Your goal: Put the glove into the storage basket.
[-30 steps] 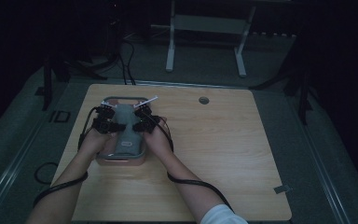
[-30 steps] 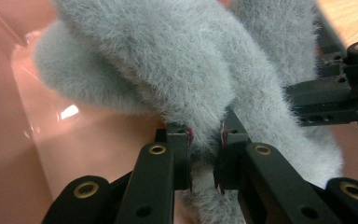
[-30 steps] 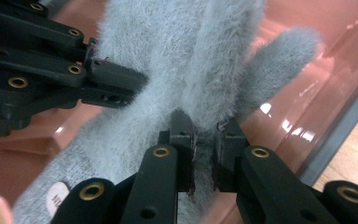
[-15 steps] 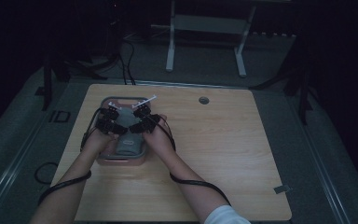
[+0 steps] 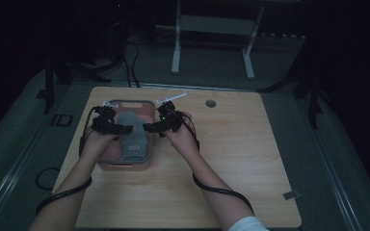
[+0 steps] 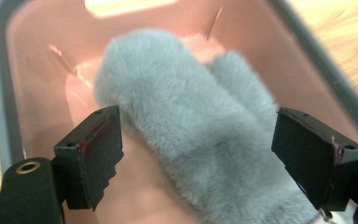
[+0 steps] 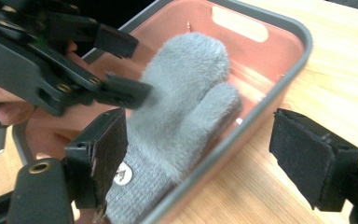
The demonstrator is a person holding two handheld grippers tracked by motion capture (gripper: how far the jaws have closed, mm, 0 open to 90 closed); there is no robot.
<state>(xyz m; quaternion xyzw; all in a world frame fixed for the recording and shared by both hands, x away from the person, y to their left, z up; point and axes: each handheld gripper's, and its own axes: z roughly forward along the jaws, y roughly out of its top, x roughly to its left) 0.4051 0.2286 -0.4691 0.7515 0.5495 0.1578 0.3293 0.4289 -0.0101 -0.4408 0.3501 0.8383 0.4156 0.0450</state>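
A grey fleece mitten [image 5: 131, 135] lies flat inside a pink bin [image 5: 107, 162] at the left of the desk [image 5: 250, 159]. The left gripper [image 5: 125, 128] and right gripper [image 5: 150, 127], jaws just spread wide and empty, hover above it. The placing step looks finished; the next move likely calls for drawing both hands clear of the bin.

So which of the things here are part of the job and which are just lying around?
Part of the job:
grey fluffy mitten, lying in the bin
pink bin
left gripper, open
right gripper, open

Lying about:
wooden table
round grommet hole
white stand on the floor beyond
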